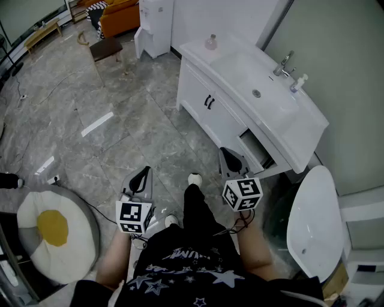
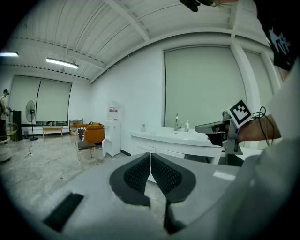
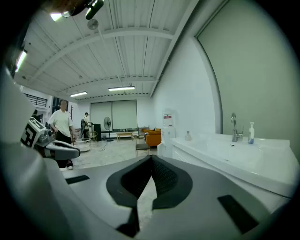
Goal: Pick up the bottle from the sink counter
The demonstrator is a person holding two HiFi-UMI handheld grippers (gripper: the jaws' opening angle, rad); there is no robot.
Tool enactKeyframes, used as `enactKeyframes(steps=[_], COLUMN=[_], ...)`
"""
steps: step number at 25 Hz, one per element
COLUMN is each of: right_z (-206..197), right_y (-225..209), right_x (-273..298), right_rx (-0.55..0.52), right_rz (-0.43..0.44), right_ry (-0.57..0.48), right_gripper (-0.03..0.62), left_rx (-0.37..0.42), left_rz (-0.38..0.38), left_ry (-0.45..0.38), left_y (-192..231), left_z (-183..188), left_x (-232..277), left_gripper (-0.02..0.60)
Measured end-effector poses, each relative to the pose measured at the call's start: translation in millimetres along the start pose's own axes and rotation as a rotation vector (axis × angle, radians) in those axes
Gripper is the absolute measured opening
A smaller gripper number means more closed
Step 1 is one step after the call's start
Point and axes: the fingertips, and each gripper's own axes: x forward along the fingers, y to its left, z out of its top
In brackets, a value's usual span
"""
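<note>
A small clear bottle (image 1: pixel 211 42) stands at the far end of the white sink counter (image 1: pixel 240 66). A white pump bottle (image 1: pixel 298 83) stands beside the faucet (image 1: pixel 283 63). Both grippers are held low over the floor, well short of the counter. My left gripper (image 1: pixel 146 171) is shut and empty, and so is my right gripper (image 1: pixel 224 151). In the left gripper view the shut gripper (image 2: pixel 150 157) faces the counter, with the small bottle (image 2: pixel 143 128) and the pump bottle (image 2: pixel 186 125) far off. In the right gripper view the gripper (image 3: pixel 151 159) is shut; the small bottle (image 3: pixel 188 136) and the pump bottle (image 3: pixel 251 132) stand ahead.
A vanity drawer (image 1: pixel 258 150) hangs open just beyond my right gripper. A toilet (image 1: pixel 315 222) stands to the right, and a round egg-patterned cushion (image 1: pixel 51 231) lies at the left. A chair (image 1: pixel 105 48), an orange sofa (image 1: pixel 120 15) and a water dispenser (image 1: pixel 150 24) are farther off. Two people (image 3: pixel 61 124) stand in the distance.
</note>
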Motion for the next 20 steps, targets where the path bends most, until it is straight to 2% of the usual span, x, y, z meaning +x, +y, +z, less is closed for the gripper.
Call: enactKeyframes(steps=[9,20], right_z=[-1,6], right_y=[4,-46], right_x=[1,27], right_rx=[-0.003,0.064], right_rz=[-0.004,-0.051], right_ry=[0.002,-0.044], right_gripper=[0.002,0.002], left_rx=[-0.012,0.001], left_rz=[0.007,-0.031], left_ry=[0.021,0.021], left_y=[7,4], left_z=[-6,5], left_x=[-3,57], left_gripper=[0.02,0.021])
